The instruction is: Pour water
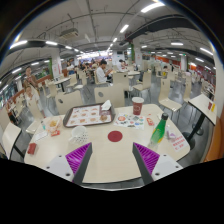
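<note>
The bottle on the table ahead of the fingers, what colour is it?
Green; the bottle shows in the gripper view, beyond the open gripper.

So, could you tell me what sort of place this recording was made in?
Probably a large canteen or food court: rows of tables and chairs stretch back under ceiling strip lights, and the near table holds a tray, a cup and a green bottle. The gripper is open.

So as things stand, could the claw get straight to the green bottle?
Probably yes. The claw is open over bare table, and the green bottle stands upright just beyond its right finger, with nothing between them.
</note>
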`<state>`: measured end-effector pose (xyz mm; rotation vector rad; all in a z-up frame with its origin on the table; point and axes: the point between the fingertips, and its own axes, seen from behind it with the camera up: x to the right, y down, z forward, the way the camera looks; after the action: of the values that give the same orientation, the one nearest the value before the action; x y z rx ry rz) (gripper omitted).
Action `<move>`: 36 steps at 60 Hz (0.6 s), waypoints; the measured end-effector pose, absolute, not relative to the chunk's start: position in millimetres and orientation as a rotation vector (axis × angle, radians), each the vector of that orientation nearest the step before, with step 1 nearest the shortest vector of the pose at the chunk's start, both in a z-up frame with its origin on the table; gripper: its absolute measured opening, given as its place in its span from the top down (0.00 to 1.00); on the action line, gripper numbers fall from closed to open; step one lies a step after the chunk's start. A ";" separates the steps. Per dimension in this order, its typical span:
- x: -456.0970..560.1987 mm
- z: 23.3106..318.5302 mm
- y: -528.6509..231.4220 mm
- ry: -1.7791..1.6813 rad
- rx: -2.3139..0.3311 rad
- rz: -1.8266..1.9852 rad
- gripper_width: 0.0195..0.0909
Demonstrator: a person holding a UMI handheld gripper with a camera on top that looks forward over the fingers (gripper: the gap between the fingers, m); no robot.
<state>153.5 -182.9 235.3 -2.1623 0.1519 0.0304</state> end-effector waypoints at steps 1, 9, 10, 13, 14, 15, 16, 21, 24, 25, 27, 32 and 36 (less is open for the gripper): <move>166.9 221.7 -193.8 0.147 -2.160 0.022 0.10; 189.6 210.1 -191.2 0.141 -2.128 0.021 0.11; 194.2 207.2 -191.3 0.145 -2.127 0.022 0.11; 203.8 204.1 -188.0 0.143 -2.112 0.022 0.12; 209.0 202.4 -187.2 0.141 -2.104 0.020 0.13; 213.8 200.6 -186.0 0.139 -2.094 0.016 0.12; 220.4 199.5 -185.0 0.138 -2.080 0.010 0.12; 260.5 184.2 -179.3 0.163 -2.030 -0.028 0.12; 284.2 173.5 -171.4 0.188 -2.012 -0.050 0.12; 292.9 168.6 -167.4 0.195 -2.006 -0.056 0.12; 311.2 158.0 -159.1 0.209 -2.003 -0.074 0.11; 349.2 131.4 -138.3 0.235 -2.010 -0.111 0.12; 369.1 114.7 -113.3 0.235 -1.978 -0.117 0.12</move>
<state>369.1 -113.3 114.7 -1.9784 0.2346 -0.1169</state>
